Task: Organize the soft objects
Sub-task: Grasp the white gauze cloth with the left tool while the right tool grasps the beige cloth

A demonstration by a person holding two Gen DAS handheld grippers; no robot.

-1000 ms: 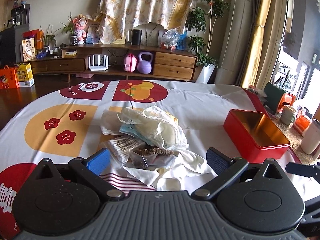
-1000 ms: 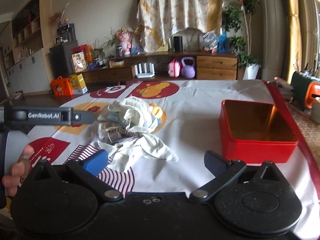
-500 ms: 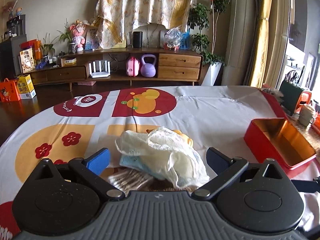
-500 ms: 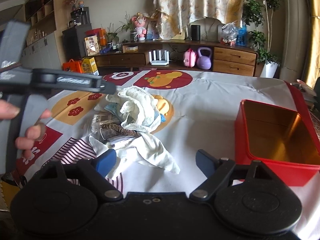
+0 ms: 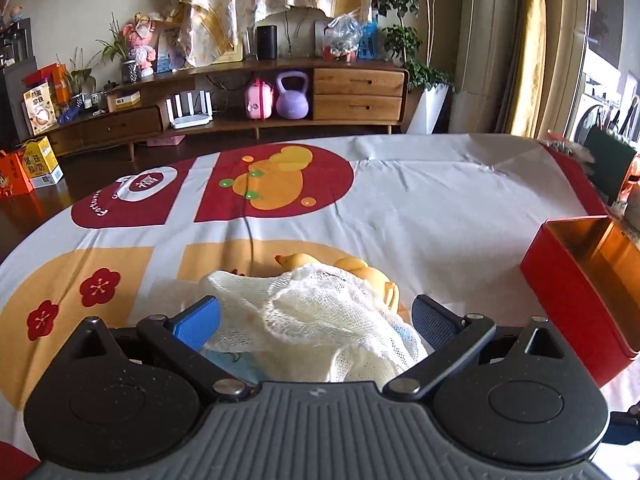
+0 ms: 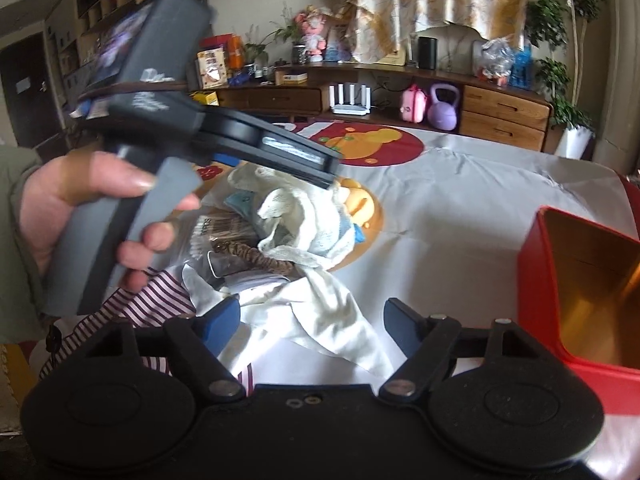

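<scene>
Left hand (image 6: 76,208): at the far left of the right wrist view, a hand wraps the grey handle of the left gripper (image 5: 316,320), which reaches over the pile.
Left fingers: they stand wide. The mesh cloth lies between the two blue pads (image 5: 198,322); the left pad is close against its edge, but neither visibly presses on it.
Striped cloth (image 6: 144,308): purple and white, flat on the worktop (image 5: 440,208) at the left foot of the pile. It looks thin and limp.
Packet (image 6: 216,232): a clear plastic packet, seemingly of cotton swabs, low in the pile. Likely light and slippery, so the fingers may slide on it.
Braided band (image 6: 264,262): brown, soft, half buried under cloth.
Mesh cloth (image 5: 316,320): cream, open-weave, heaped on top of the pile. It should be very light, floppy and apt to snag. A raised fold near the middle looks the best place to pinch.
Yellow toy (image 5: 372,276): a soft shape just behind the mesh, partly covered. It probably squashes easily.
White cloth (image 6: 320,320): limp, trailing from the pile toward the camera, between the right fingers.
Right gripper (image 6: 312,328): its fingers are fairly wide and have just been closing, with the white cloth's tail between them, not yet pinched.
Tin (image 6: 580,280): red, rigid, open and empty as far as shown, well to the right of the pile. Probably where the soft things go.
</scene>
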